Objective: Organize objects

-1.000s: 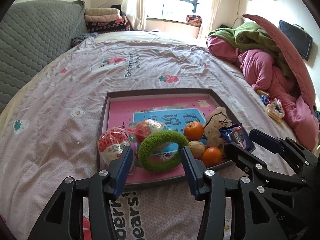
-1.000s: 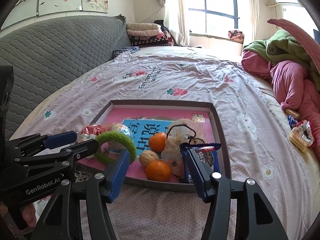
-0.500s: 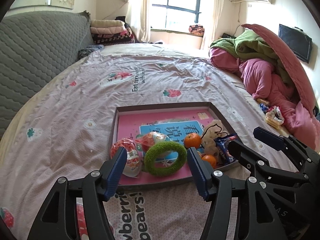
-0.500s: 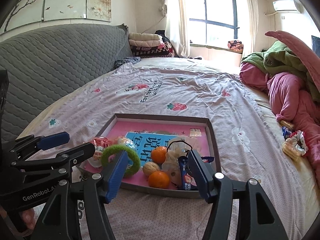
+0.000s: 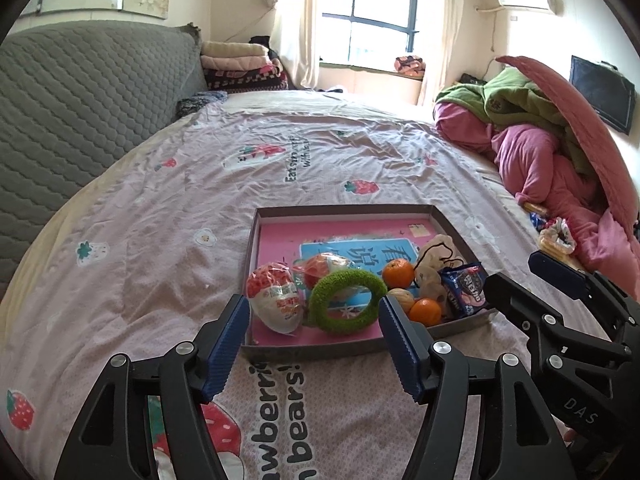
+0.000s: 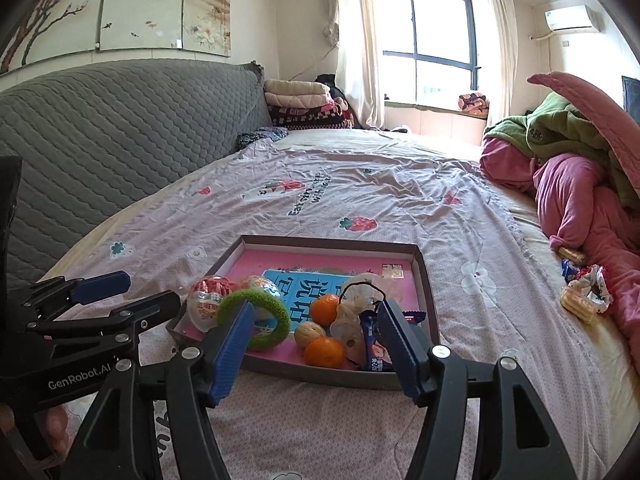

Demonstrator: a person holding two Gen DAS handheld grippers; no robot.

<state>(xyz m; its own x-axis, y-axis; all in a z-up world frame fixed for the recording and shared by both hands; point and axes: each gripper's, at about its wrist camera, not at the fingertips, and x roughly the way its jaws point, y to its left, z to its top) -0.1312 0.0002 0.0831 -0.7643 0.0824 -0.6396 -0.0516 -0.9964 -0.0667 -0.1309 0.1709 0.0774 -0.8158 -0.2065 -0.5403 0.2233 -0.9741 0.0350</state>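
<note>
Blue-padded left tongs point(image 5: 314, 344) and right tongs point(image 6: 316, 346) both empty, spreading wider, farther back from the tray point(image 5: 312, 350) than before.

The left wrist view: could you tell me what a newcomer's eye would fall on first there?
First the shallow tray in the middle of the strawberry-print bedsheet, its pink floor crowded at the near end. There a fuzzy green ring lies beside a wrapped egg-shaped snack, with two oranges to its right. Along the right edge of the bed, pink and green bedding is heaped.
</note>
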